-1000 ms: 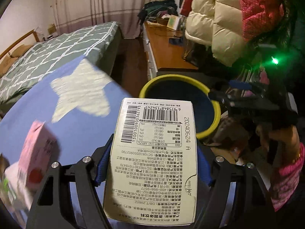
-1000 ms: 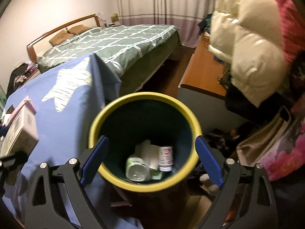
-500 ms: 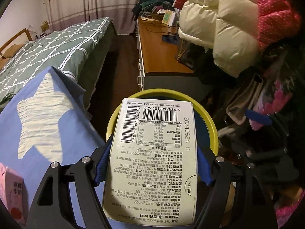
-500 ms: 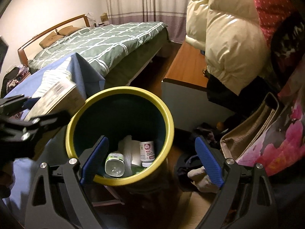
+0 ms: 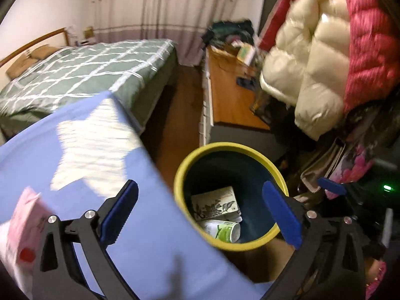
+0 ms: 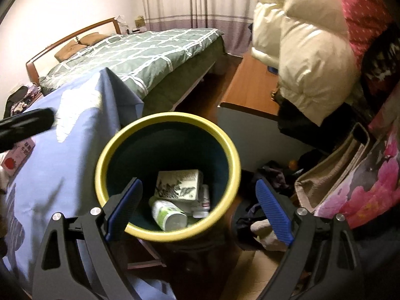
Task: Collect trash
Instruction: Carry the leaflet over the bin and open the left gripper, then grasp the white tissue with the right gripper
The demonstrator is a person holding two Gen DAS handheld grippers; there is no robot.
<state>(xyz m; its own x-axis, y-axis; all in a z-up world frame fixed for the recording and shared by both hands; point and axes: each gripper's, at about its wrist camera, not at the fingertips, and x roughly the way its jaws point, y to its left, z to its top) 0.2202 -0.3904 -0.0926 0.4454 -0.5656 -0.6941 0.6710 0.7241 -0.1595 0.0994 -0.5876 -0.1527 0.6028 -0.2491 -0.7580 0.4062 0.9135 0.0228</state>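
A yellow-rimmed dark bin (image 5: 180, 175) stands beside the blue cloth. My left gripper (image 5: 200, 185) hangs above the bin's left edge. Its jaws are opening wide and nothing is between them. A white printed carton (image 5: 215, 203) lies inside the bin on a green-and-white bottle (image 5: 222, 231). My right gripper (image 6: 198, 182) stands open over the bin (image 6: 167, 117), with nothing held, looking down on the carton (image 6: 178, 183) and bottle (image 6: 168, 212). A pink carton (image 5: 25, 222) lies on the cloth at the left.
A blue cloth with a white star (image 5: 95, 137) covers the surface left of the bin. Behind it is a bed with a green checked cover (image 6: 150, 52). A wooden desk (image 6: 252, 87), hanging puffy coats (image 6: 307, 57) and a beige bag (image 6: 332, 167) crowd the right side.
The left gripper's jaws spread and the white carton left them; it now lies in the bin. The left gripper swung back left over the blue cloth. The right gripper barely moved.
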